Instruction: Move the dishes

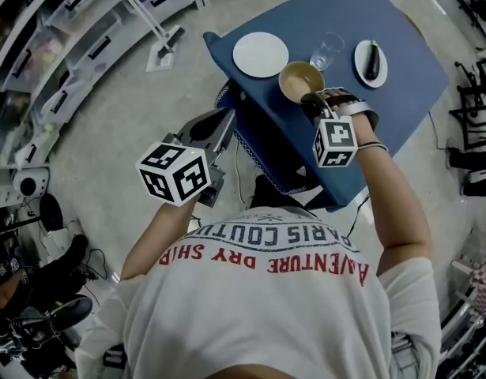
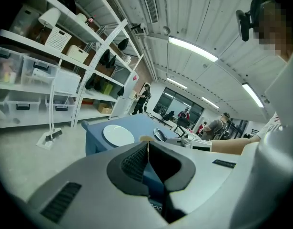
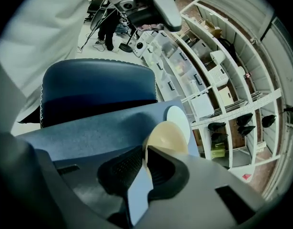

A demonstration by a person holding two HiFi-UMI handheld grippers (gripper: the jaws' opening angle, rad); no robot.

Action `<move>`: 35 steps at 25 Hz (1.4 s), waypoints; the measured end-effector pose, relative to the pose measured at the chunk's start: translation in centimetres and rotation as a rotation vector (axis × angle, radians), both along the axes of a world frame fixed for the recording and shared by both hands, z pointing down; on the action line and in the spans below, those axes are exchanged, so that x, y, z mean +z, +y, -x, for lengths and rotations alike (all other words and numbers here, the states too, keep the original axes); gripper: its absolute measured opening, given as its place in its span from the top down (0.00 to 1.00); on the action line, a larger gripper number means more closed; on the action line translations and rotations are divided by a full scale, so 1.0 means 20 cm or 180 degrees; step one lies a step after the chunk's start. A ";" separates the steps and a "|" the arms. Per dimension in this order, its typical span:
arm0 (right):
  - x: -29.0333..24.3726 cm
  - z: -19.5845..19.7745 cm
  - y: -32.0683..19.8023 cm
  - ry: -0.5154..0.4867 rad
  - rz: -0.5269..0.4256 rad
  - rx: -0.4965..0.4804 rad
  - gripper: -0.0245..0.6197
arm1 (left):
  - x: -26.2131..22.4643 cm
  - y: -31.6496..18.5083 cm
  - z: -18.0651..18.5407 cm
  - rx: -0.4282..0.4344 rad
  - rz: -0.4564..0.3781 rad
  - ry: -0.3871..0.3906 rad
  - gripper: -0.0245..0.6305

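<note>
A blue table (image 1: 401, 93) carries a white plate (image 1: 261, 54), a clear glass (image 1: 327, 52) and a small white plate (image 1: 361, 71) with a dark long thing on it. My right gripper (image 1: 312, 99) is shut on the near rim of a tan bowl (image 1: 299, 80) over the table's near-left part. In the right gripper view the bowl (image 3: 167, 135) sits between the pads, with the white plate (image 3: 179, 120) just beyond it. My left gripper (image 1: 227, 121) hovers off the table's left edge, shut and holding nothing. Its view shows the white plate (image 2: 118, 135) ahead.
A blue chair (image 3: 98, 87) is tucked against the table's near side. A long-handled floor tool (image 1: 165, 50) stands on the floor at the left. White shelves (image 2: 51, 75) with bins line that side. Several people stand far off in the left gripper view.
</note>
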State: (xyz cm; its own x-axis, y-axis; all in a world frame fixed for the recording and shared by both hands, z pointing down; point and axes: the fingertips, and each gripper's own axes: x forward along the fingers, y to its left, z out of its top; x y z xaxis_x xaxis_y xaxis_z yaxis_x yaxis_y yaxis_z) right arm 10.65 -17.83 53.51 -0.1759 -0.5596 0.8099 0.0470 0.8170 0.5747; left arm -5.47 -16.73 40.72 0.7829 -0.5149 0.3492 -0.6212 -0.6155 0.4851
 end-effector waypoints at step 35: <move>-1.01 0.06 0.55 -0.4442 0.0184 0.1660 0.87 | -0.34 0.39 -0.21 0.0858 -0.0401 0.0247 0.91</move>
State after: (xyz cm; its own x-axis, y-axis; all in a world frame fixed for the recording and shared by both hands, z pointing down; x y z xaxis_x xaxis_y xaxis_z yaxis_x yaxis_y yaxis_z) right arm 9.48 -6.93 33.38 -0.6037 -0.7757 0.1840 -0.7971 0.5909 -0.1239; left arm -1.23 -8.96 33.85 0.9190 -0.3205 0.2295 -0.3914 -0.8114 0.4341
